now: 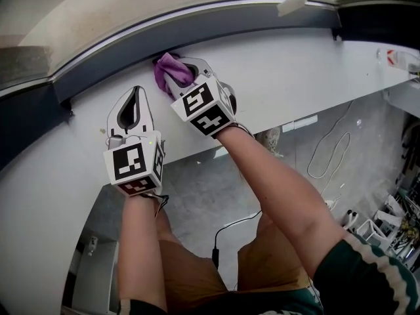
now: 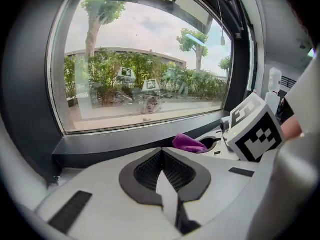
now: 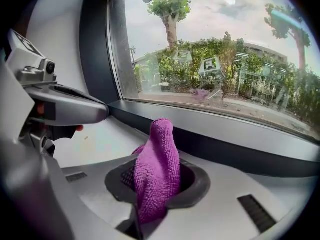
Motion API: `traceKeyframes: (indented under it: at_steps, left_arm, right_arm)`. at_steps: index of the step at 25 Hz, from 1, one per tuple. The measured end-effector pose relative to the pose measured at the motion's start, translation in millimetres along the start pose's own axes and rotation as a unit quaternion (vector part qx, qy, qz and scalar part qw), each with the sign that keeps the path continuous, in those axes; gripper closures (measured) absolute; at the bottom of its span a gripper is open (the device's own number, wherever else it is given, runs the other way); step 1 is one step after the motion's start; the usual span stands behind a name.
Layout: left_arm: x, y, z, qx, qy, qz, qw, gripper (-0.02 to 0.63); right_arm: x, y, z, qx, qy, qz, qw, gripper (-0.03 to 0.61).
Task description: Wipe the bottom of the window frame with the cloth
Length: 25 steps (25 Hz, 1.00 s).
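Note:
A purple cloth (image 1: 170, 71) sits bunched against the dark grey bottom of the window frame (image 1: 216, 20), where the frame meets the white sill (image 1: 295, 71). My right gripper (image 1: 186, 65) is shut on the cloth. In the right gripper view the cloth (image 3: 157, 169) sticks up out of the jaws, just short of the frame's bottom rail (image 3: 225, 144). My left gripper (image 1: 136, 90) rests on the sill to the left of the right one, shut and holding nothing. In the left gripper view its shut tips (image 2: 161, 151) point at the frame (image 2: 125, 141), with the cloth (image 2: 189, 143) to the right.
The white sill's front edge runs over a grey floor with cables (image 1: 328, 149) and small boxes (image 1: 367, 231). The person's legs in brown shorts (image 1: 190, 274) are below. The window's dark side post (image 3: 95, 49) stands left of the cloth. Trees and a building show outside.

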<state>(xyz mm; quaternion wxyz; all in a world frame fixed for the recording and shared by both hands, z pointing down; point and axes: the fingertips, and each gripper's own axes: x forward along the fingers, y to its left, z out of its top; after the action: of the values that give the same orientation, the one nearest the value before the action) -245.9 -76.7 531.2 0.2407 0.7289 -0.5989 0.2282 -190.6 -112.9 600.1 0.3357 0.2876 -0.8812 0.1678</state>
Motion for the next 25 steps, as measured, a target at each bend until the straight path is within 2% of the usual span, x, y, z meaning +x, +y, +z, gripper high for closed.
traceKeyframes:
  at_steps: [11, 16, 25]
  left_arm:
    - [28.4, -59.1, 19.4, 0.022, -0.001, -0.032, 0.9993, 0.606]
    - [43.3, -90.9, 23.5, 0.025, 0.000, -0.052, 0.9983, 0.606]
    - [74.8, -159.1, 33.9, 0.053, 0.004, -0.094, 0.9942, 0.606]
  right_arm:
    - [-31.7, -49.9, -26.7, 0.002, -0.004, -0.015, 1.000, 0.480]
    - [-49.8, -77.4, -38.7, -0.021, 0.003, -0.032, 0.999, 0.480]
    - [-88.7, -143.5, -67.9, 0.012, -0.003, -0.070, 0.997, 0.480]
